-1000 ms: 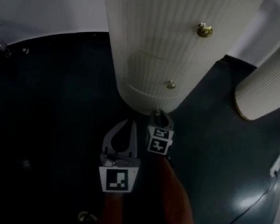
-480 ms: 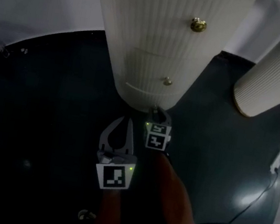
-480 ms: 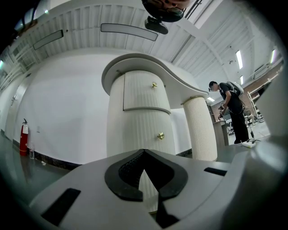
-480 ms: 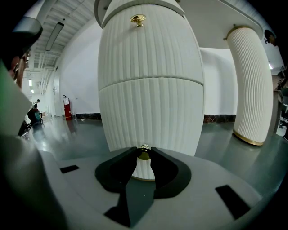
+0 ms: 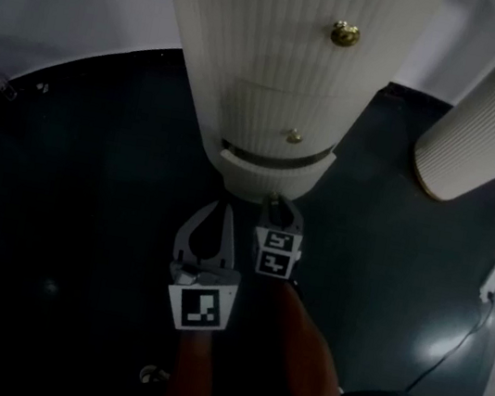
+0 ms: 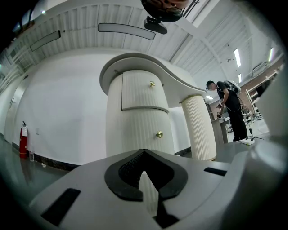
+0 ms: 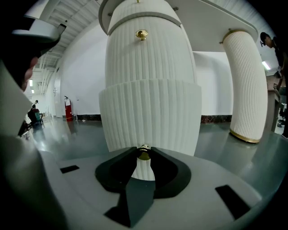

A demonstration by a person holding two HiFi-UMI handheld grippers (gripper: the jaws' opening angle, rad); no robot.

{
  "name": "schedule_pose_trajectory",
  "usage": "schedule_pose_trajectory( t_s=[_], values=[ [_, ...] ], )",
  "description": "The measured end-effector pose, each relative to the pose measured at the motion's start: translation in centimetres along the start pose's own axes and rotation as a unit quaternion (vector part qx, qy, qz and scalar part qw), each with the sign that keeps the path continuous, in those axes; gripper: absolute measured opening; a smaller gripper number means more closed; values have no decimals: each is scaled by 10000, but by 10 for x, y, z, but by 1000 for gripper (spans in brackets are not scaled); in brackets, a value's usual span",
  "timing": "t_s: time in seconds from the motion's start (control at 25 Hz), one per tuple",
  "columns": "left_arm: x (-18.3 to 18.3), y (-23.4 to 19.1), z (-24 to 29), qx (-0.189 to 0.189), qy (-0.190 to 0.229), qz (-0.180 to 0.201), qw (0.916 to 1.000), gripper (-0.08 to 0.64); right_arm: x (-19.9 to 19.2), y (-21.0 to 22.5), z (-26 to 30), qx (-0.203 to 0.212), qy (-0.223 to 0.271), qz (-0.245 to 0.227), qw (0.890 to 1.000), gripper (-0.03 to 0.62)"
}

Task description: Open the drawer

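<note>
On the ribbed drawer (image 7: 148, 117) — right gripper (image 7: 143, 152) just closed on brass knob (image 7: 143, 156).

Open floor (image 5: 75, 163) left of the cabinet (image 5: 277, 75); a ribbed column (image 5: 485, 129) stands right.

The ribbed drawer (image 5: 275, 176) and cabinet (image 5: 271, 55) are cream white; each knob (image 5: 344, 34) is brass. The floor (image 5: 93, 167) is glossy dark teal-grey. The left tool (image 5: 224, 207) and right tool (image 5: 277, 199) are pale grey, with black-and-white marker cubes.
</note>
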State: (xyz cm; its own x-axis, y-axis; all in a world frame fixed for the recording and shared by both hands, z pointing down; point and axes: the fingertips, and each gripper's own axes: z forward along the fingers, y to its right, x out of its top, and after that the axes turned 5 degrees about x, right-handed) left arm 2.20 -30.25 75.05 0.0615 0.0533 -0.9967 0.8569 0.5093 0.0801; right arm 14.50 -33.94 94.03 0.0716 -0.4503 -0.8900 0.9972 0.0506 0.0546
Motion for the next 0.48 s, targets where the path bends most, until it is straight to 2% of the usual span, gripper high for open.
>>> schedule_pose_trajectory(
  t_s=[0.12, 0.28, 0.48],
  values=[
    [1, 2, -1, -49, 31, 143, 9999, 2, -7, -2, -15, -7, 78, -9, 10000, 103],
    [-1, 1, -5, 18, 30, -27, 10000, 2, -18, -7, -36, -14, 152, 12, 9999, 103],
    [-2, 1, -8, 17, 38, 30, 10000, 2, -32, -13, -63, -37, 236, 20, 9997, 103]
  ],
)
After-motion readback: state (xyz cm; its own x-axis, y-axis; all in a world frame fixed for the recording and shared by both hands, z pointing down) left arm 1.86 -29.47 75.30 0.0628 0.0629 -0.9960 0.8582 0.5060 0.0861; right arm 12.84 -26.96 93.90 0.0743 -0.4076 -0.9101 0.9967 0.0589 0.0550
